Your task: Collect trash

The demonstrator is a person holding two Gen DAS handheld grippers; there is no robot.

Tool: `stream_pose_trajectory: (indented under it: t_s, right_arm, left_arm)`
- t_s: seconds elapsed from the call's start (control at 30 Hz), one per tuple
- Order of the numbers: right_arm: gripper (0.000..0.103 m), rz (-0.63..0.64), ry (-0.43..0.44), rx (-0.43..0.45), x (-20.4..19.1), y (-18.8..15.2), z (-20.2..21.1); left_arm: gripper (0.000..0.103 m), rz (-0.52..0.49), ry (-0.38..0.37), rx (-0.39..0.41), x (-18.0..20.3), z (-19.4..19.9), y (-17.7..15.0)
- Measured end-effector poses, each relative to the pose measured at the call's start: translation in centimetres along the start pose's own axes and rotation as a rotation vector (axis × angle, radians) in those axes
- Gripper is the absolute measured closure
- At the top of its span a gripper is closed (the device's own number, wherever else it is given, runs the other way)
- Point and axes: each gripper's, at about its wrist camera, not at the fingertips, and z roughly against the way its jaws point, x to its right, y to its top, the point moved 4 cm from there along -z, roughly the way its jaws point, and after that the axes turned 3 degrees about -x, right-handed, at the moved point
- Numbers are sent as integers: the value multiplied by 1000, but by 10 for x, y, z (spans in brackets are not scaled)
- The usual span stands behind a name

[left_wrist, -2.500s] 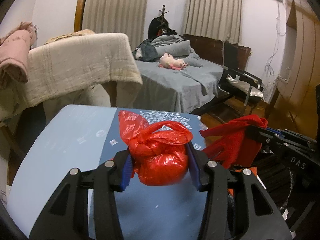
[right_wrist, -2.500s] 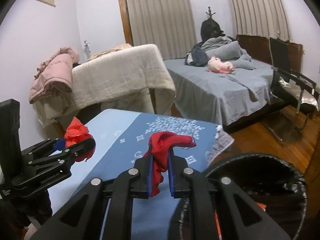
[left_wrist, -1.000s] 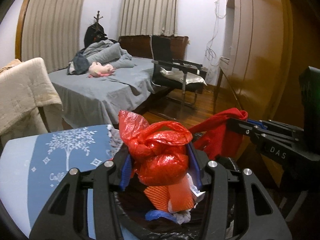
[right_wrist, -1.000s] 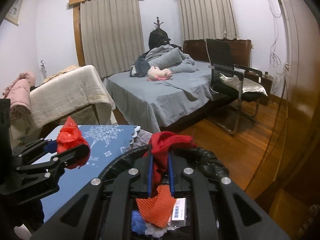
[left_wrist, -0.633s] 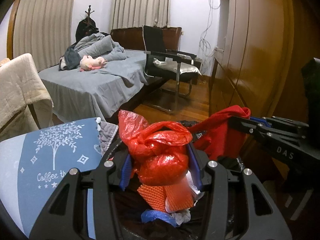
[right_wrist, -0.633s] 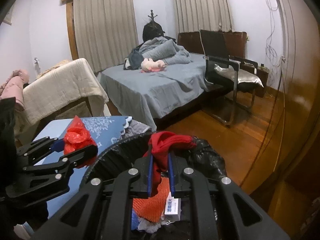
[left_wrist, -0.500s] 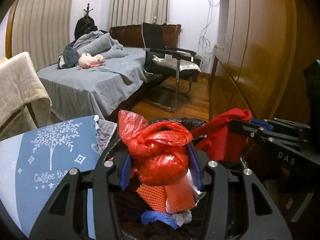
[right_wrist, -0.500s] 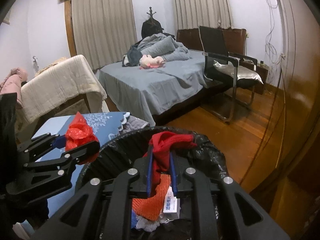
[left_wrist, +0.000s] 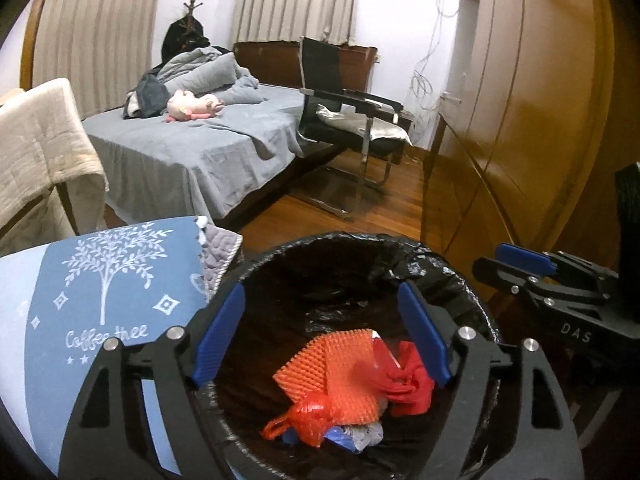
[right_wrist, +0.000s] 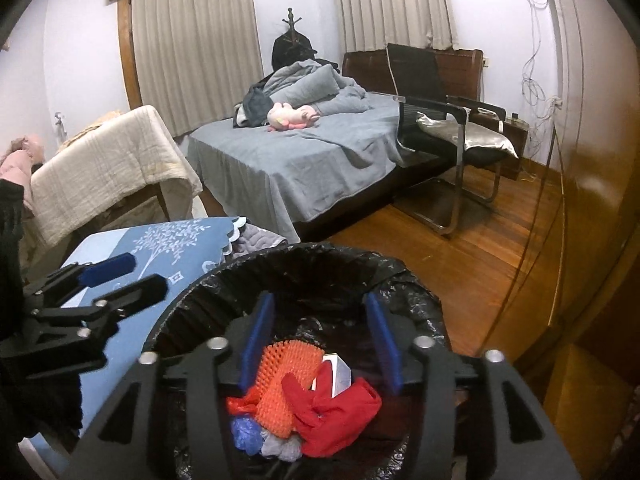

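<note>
A black-lined trash bin (left_wrist: 432,256) (right_wrist: 404,276) stands below both grippers. Inside lie a red plastic bag (left_wrist: 308,420), a red cloth (left_wrist: 412,384) (right_wrist: 336,416), an orange mesh piece (left_wrist: 340,368) (right_wrist: 288,380), a small white box (right_wrist: 340,372) and blue and grey scraps (right_wrist: 248,432). My left gripper (left_wrist: 320,340) is open and empty above the bin; it also shows in the right wrist view (right_wrist: 120,276). My right gripper (right_wrist: 320,344) is open and empty above the bin; it also shows in the left wrist view (left_wrist: 516,264).
A blue tablecloth with a white tree print (left_wrist: 100,292) (right_wrist: 168,244) covers the table left of the bin. Behind are a grey bed (right_wrist: 312,160), a black chair (right_wrist: 444,124), a cream blanket over a rack (right_wrist: 104,172) and a wooden wardrobe (left_wrist: 532,100).
Both grippers have opened over the bin. The red bag left my left gripper and the red cloth left my right gripper; both now lie in the bin.
</note>
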Motion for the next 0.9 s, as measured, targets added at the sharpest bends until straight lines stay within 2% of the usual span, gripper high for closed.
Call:
stream_pose_trajectory:
  t_s: [0.07, 0.1, 0.17, 0.33, 0.6, 0.9]
  right_arm:
    - [34, 0, -4, 7, 0, 1, 2]
    - [32, 1, -5, 14, -2, 2, 5]
    - [21, 9, 0, 17, -7, 4, 9]
    - [6, 9, 41, 21, -21, 7, 19]
    - [6, 40, 90, 16, -53, 10, 37]
    - [6, 78, 134, 35, -82, 16, 65]
  left_arm:
    - [17, 15, 19, 12, -8, 8, 1]
    - [16, 22, 25, 14, -12, 12, 2]
    - [12, 35, 40, 16, -18, 20, 2]
    - [7, 58, 92, 17, -32, 40, 0]
    - [6, 80, 178, 22, -47, 76, -8]
    - [6, 91, 219, 51, -51, 119, -13]
